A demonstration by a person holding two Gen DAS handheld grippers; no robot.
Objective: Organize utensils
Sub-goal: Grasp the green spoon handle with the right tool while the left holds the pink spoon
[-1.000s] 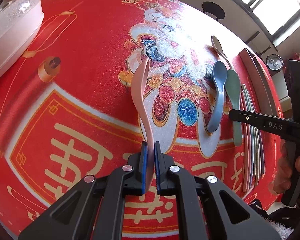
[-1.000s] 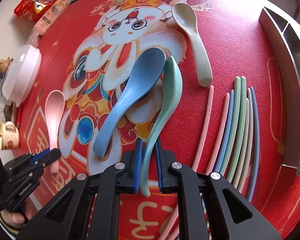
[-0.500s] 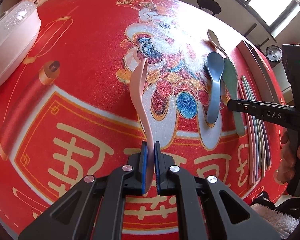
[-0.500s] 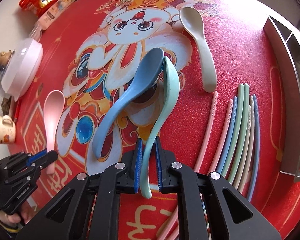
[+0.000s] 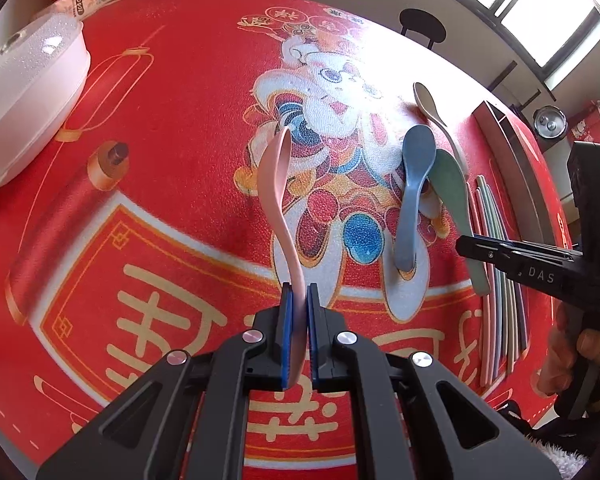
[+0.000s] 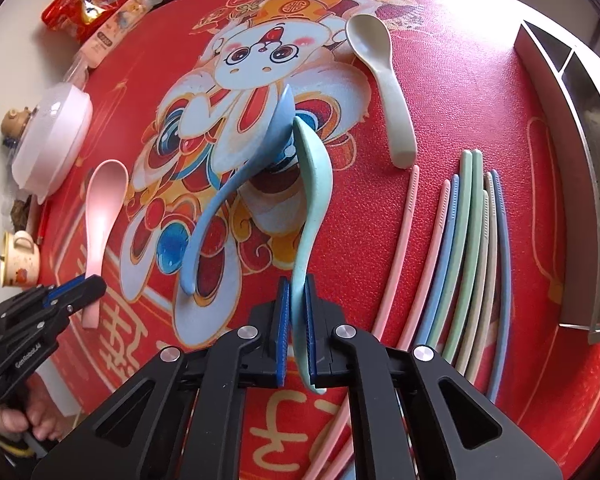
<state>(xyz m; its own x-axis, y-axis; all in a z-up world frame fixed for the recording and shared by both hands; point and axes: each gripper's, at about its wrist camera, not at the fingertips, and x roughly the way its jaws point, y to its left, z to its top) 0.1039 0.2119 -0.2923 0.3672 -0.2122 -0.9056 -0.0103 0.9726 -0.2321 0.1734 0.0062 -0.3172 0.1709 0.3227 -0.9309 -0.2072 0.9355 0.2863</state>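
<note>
My left gripper [image 5: 299, 292] is shut on the handle of a pink spoon [image 5: 275, 188], held on edge above the red mat; it also shows in the right wrist view [image 6: 102, 216]. My right gripper [image 6: 296, 284] is shut on the handle of a green spoon [image 6: 312, 184], lifted and tilted on edge. A blue spoon [image 6: 236, 188] leans against the green one, tipped up on its side. A beige spoon [image 6: 384, 80] lies flat further back. Several pastel chopsticks [image 6: 464, 240] lie in a row to the right.
A steel divided tray [image 6: 580, 184] stands at the right edge of the mat. A white lidded dish [image 6: 48, 140], a small mug [image 6: 18, 258] and snack packets [image 6: 88, 4] sit off the mat at the left.
Both grippers have risen with their spoons. The green spoon has lifted and turned on edge, and the blue spoon has tipped up on its side against it.
</note>
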